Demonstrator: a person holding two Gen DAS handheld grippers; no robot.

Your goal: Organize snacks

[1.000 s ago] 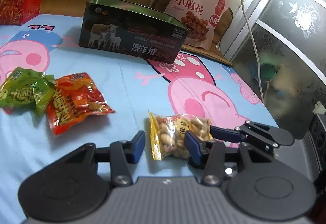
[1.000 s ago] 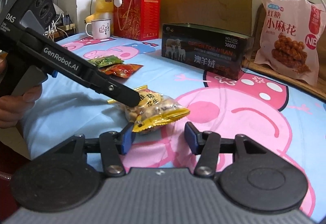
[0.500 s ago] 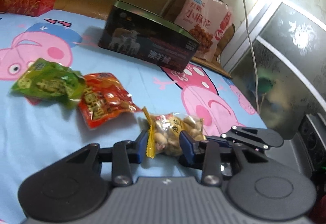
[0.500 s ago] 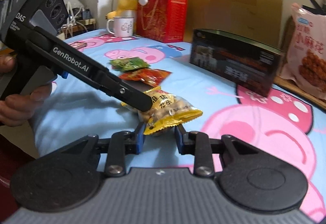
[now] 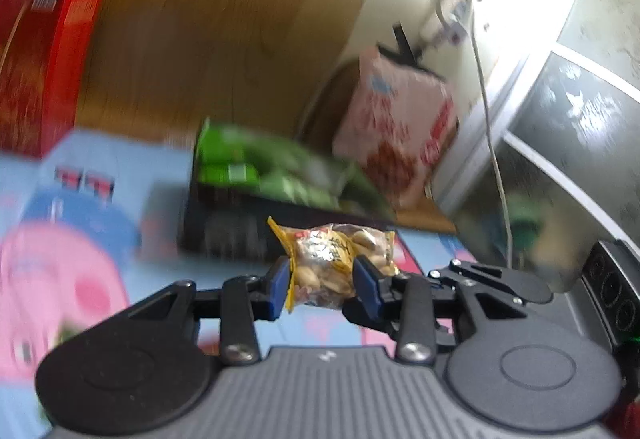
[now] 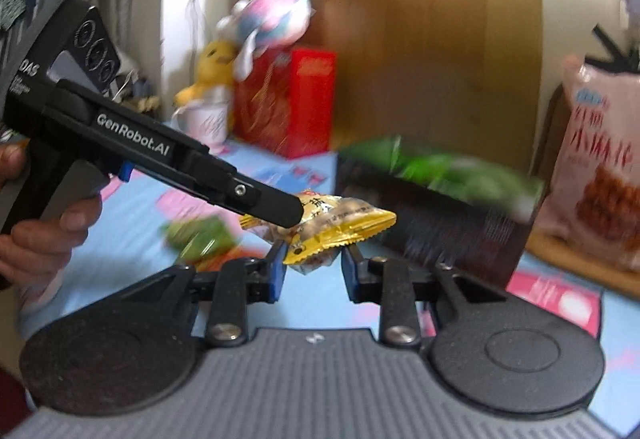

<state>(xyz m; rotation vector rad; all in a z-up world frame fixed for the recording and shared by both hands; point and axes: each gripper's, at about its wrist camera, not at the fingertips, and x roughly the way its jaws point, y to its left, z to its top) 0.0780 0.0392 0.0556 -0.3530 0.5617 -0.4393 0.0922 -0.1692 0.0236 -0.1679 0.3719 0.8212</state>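
Note:
Both grippers are shut on one yellow peanut packet [image 5: 336, 259], held in the air above the bed. My left gripper [image 5: 322, 285] clamps one end of it; my right gripper [image 6: 312, 265] clamps the other end [image 6: 320, 229]. The dark open tin box [image 5: 248, 215] with a green inside stands just beyond the packet, and in the right wrist view [image 6: 436, 207] it is to the right of it. A green snack packet [image 6: 196, 237] lies on the sheet below, blurred.
A large pink snack bag [image 5: 400, 127] leans on the wall behind the box. A red box [image 6: 292, 103], plush toys [image 6: 268, 15] and a mug [image 6: 204, 119] stand at the far left. The sheet [image 5: 72, 259] is blue with pink pigs.
Both grippers closed on the peanut packet and lifted it off the sheet toward the tin box. The views are now motion-blurred.

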